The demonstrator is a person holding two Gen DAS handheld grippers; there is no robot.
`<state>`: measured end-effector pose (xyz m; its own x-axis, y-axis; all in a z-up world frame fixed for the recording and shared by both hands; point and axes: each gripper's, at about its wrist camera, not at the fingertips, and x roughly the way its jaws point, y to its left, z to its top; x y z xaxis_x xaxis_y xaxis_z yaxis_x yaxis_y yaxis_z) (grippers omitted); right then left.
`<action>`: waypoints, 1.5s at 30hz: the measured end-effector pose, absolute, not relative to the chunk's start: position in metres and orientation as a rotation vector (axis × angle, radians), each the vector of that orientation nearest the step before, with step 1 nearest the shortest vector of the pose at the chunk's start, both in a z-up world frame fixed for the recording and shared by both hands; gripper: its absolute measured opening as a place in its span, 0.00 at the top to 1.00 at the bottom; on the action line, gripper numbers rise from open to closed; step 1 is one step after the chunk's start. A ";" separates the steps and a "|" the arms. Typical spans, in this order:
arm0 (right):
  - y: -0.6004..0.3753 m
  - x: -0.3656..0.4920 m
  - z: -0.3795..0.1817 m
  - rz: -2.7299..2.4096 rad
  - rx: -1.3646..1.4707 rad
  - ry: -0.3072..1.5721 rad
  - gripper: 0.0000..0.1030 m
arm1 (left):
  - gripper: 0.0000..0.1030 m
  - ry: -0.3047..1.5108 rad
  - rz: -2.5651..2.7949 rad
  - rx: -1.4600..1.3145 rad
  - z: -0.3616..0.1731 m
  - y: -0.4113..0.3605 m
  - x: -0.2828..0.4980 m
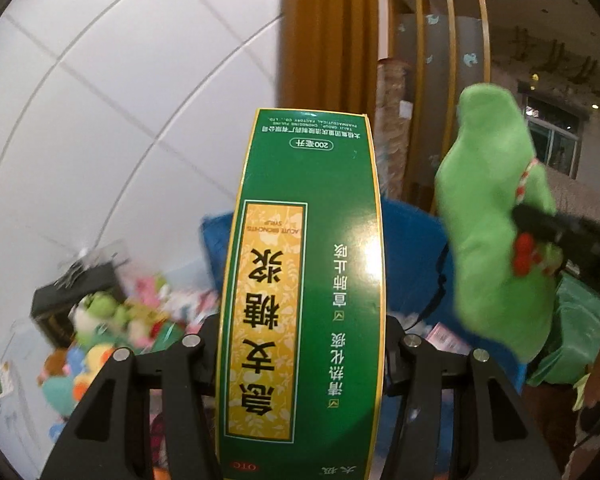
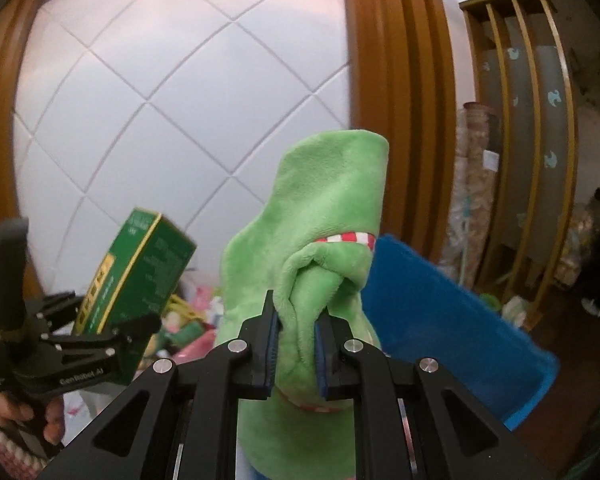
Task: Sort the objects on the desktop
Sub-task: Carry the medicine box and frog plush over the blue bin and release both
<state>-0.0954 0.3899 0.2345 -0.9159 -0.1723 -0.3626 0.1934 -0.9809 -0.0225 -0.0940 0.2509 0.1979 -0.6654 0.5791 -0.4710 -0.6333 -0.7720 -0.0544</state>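
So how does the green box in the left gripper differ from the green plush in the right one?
The green box is a stiff, flat-sided carton with printed Chinese text and a yellow panel; the green plush is soft, unprinted fabric with a red-and-white trim. The box keeps its shape between the left gripper jaws, while the plush bunches into folds where the right gripper pinches it. Both are green, gripped and lifted above the clutter.

Toy pile blurred, green box cut off below, its fine print unreadable
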 end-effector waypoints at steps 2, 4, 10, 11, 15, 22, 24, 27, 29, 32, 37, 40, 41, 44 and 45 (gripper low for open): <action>0.408 -0.113 0.241 -2.914 0.565 0.113 0.86 | 0.49 0.142 2.371 -0.615 0.211 0.283 -0.099; 0.427 -0.128 0.244 -2.915 0.586 0.133 0.86 | 0.49 0.142 2.365 -0.628 0.221 0.319 -0.108; 0.478 -0.190 0.232 -2.876 0.723 0.224 0.86 | 0.49 0.207 2.363 -0.750 0.210 0.411 -0.134; 0.482 -0.198 0.226 -2.868 0.743 0.233 0.86 | 0.49 0.235 2.370 -0.782 0.203 0.426 -0.139; 0.503 -0.240 0.199 -2.808 0.869 0.285 0.86 | 0.49 0.303 2.374 -0.911 0.175 0.460 -0.155; 0.518 -0.285 0.161 -2.691 1.026 0.360 0.85 | 0.48 0.395 2.388 -1.065 0.137 0.485 -0.172; 0.519 -0.292 0.153 -2.658 1.061 0.376 0.85 | 0.48 0.414 2.393 -1.094 0.131 0.490 -0.174; 0.517 -0.297 0.143 -2.625 1.093 0.426 0.85 | 0.48 0.437 2.397 -1.126 0.124 0.492 -0.179; 0.514 -0.297 0.139 -2.605 1.107 0.447 0.85 | 0.48 0.454 2.403 -1.137 0.122 0.494 -0.180; 0.514 -0.299 0.136 -2.586 1.122 0.456 0.83 | 0.47 0.475 2.410 -1.157 0.121 0.496 -0.180; 0.516 -0.302 0.137 -2.590 1.118 0.475 0.70 | 0.42 0.501 2.412 -1.166 0.122 0.496 -0.174; 0.516 -0.299 0.141 -2.601 1.099 0.495 0.64 | 0.37 0.510 2.413 -1.155 0.123 0.495 -0.169; 0.517 -0.300 0.141 -2.602 1.097 0.499 0.56 | 0.37 0.510 2.414 -1.154 0.124 0.494 -0.169; 0.517 -0.294 0.144 -2.619 1.077 0.516 0.30 | 0.37 0.506 2.421 -1.146 0.126 0.488 -0.167; 0.517 -0.292 0.146 -2.625 1.071 0.517 0.26 | 0.37 0.503 2.425 -1.140 0.127 0.484 -0.166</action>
